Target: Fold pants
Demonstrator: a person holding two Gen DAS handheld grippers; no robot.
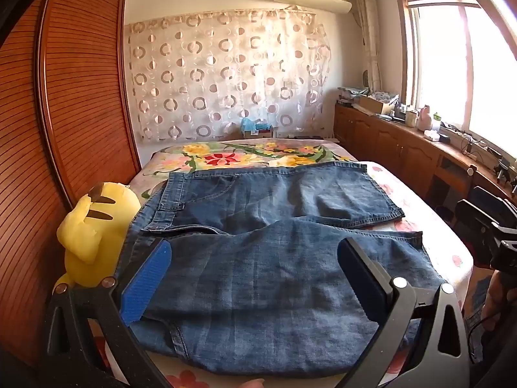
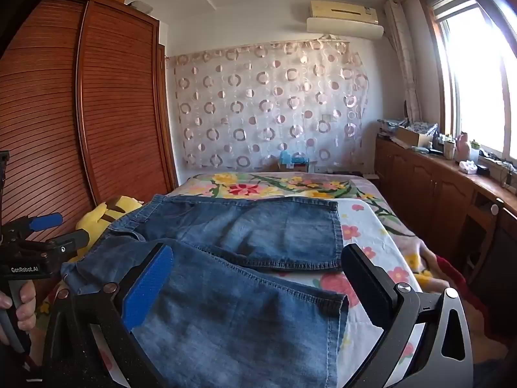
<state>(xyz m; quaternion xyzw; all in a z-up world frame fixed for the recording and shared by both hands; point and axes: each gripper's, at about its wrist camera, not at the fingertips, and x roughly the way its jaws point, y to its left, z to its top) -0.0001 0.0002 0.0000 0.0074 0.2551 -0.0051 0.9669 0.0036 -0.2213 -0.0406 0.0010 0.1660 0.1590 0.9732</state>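
Observation:
Blue denim pants point(image 1: 258, 258) lie spread flat across the flowered bed point(image 1: 446, 252), waistband to the left, both short legs running right. My left gripper point(image 1: 255, 252) is open above the near leg close to the waist, with nothing between its blue pads. My right gripper point(image 2: 258, 258) is open above the near leg's hem point(image 2: 326, 300), empty. The pants also show in the right wrist view point(image 2: 245, 229). Each gripper shows at the edge of the other's view: the right one in the left wrist view point(image 1: 491, 236), the left one in the right wrist view point(image 2: 38, 242).
A yellow plush toy point(image 1: 93, 229) sits at the bed's left edge against the wooden slatted wardrobe point(image 1: 71, 103). A low wooden cabinet point(image 1: 404, 142) with clutter runs along the right under the window. A patterned curtain hangs behind the bed.

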